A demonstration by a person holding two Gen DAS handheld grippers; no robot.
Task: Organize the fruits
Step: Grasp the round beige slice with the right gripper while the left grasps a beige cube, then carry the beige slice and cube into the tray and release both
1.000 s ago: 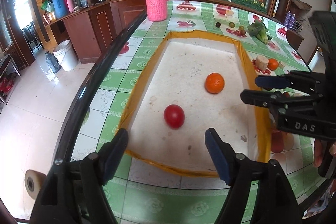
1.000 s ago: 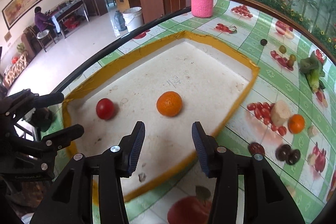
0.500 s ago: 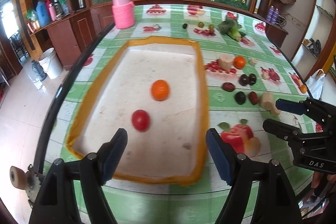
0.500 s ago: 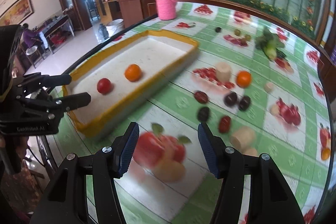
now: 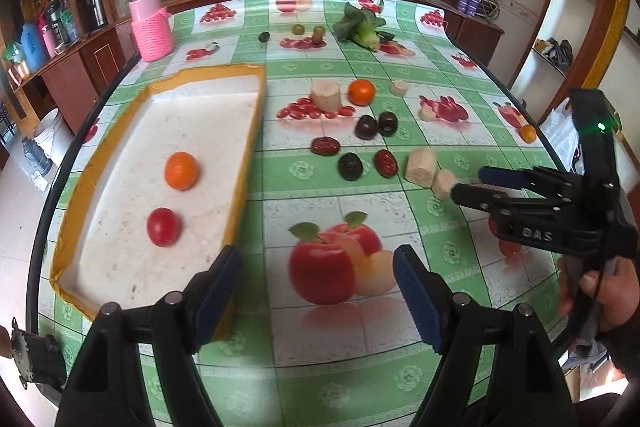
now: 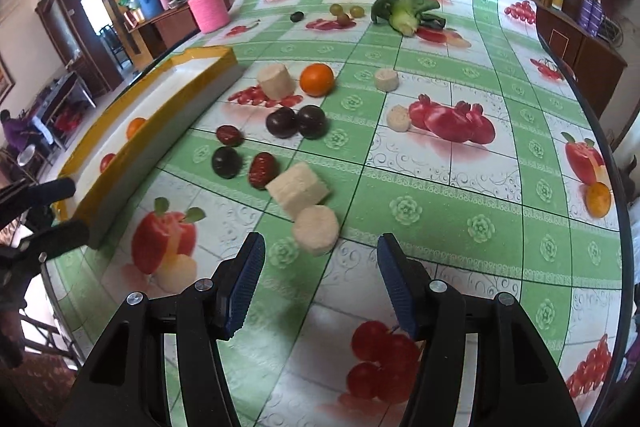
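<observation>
Both grippers have swung off the tray [image 5: 244, 147] toward loose fruit beside it; right gripper [image 6: 320, 279] and left gripper [image 5: 316, 291] gape empty, ready to pick

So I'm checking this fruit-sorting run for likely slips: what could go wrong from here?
The right gripper, open and empty, sits nearest the small pale round piece, which touches a larger pale block; closing could nudge the block into the red date. Round fruit such as the dark plums might roll if bumped. The tray already holds an orange and a tomato that a dropped piece could knock.
</observation>
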